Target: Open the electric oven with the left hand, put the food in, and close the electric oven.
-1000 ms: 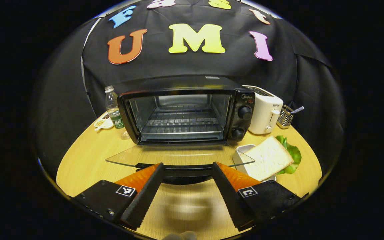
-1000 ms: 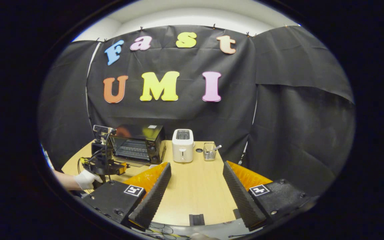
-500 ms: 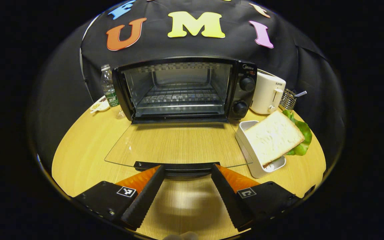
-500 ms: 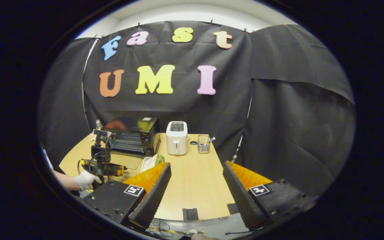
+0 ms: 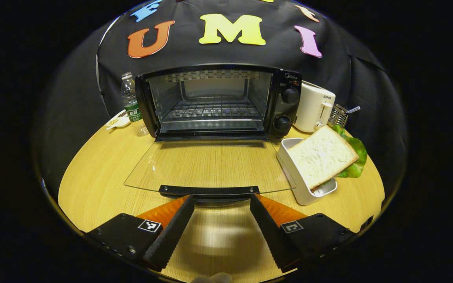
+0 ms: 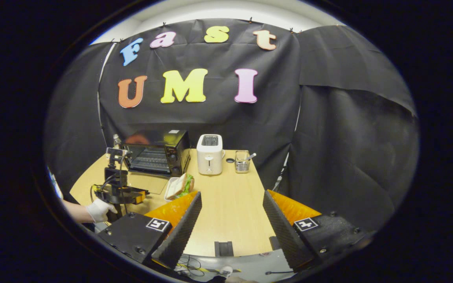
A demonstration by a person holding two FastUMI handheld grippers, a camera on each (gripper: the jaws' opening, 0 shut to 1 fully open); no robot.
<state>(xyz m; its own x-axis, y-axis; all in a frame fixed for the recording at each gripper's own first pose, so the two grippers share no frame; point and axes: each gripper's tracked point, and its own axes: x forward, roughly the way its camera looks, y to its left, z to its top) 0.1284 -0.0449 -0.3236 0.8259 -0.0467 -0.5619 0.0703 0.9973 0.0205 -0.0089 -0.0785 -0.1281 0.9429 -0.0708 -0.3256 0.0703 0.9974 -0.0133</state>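
The black electric oven point(image 5: 218, 102) stands at the back of the table with its glass door point(image 5: 210, 165) folded flat down and a wire rack inside. My left gripper point(image 5: 221, 202) is open, its fingers just short of the door's black handle point(image 5: 209, 191) and not touching it. A sandwich point(image 5: 321, 157) of white bread and lettuce leans in a white dish point(image 5: 303, 188) right of the door. In the right gripper view the oven point(image 6: 159, 153) and sandwich point(image 6: 181, 185) are far left, and my right gripper point(image 6: 232, 198) hangs open over the table's near edge, holding nothing.
A white toaster point(image 5: 315, 107) and a wire holder point(image 5: 338, 116) stand right of the oven. A water bottle point(image 5: 131, 104) and a small dish point(image 5: 117, 121) sit to its left. In the right gripper view a gloved hand point(image 6: 100, 210) holds the left gripper.
The oven door has gone from half lowered to fully flat, and my left gripper has drawn back off the handle. The right gripper has shifted slightly, bringing the sandwich into its view.
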